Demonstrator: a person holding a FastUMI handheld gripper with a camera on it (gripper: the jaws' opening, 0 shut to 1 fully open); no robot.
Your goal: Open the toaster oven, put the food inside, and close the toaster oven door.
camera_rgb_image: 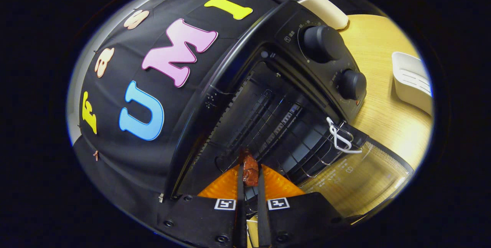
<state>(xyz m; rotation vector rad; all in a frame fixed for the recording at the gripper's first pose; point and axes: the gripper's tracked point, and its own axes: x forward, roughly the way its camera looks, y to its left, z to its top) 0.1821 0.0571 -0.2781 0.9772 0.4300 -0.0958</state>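
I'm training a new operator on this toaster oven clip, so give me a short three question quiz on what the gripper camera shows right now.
1. True or false: the door of the toaster oven is shut.
2. What does the hand-held gripper hold? A) a white tray B) a reddish-brown piece of food C) a knob
3. Fill in: ahead of the held food, inside the oven, lies a wire ____.

Key:
1. False; the glass door hangs open and down.
2. B; both fingers press on it.
3. Rack.
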